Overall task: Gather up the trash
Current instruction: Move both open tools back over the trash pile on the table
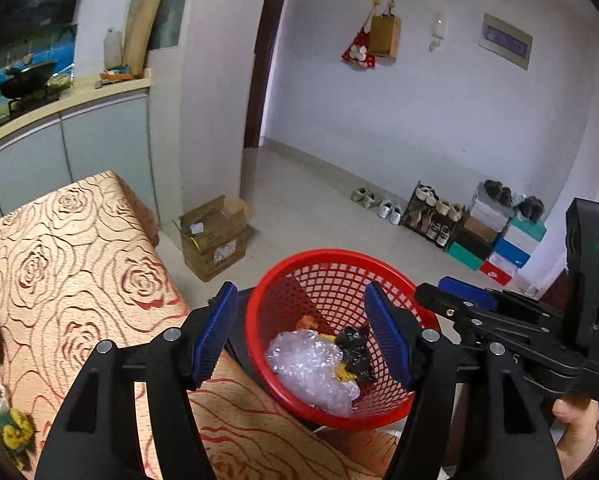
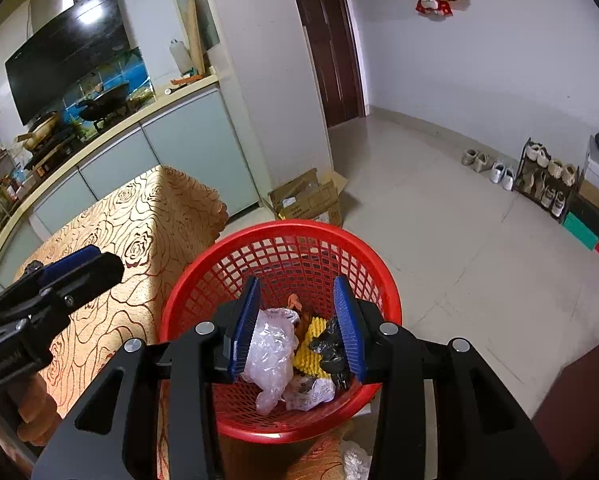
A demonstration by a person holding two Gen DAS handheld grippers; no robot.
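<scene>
Basket (image 2: 283,240) holds wrap (image 2: 269,356), black scrap (image 2: 331,350). Both tongs (image 1: 299,332) (image 2: 297,324) released, empty. Yellow scrap (image 1: 15,434) left on worktop (image 1: 79,264).

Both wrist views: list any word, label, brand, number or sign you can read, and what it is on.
No text reads clearly.
Cardboard box on the floor: printed lines, too blurred to read.
White wrapper in the red basket: small print, illegible.
Left gripper body: pale lettering along its side, too blurred to read.
Red shoebox: a white logo mark, no readable word.
Wall plaque: no legible text.
</scene>
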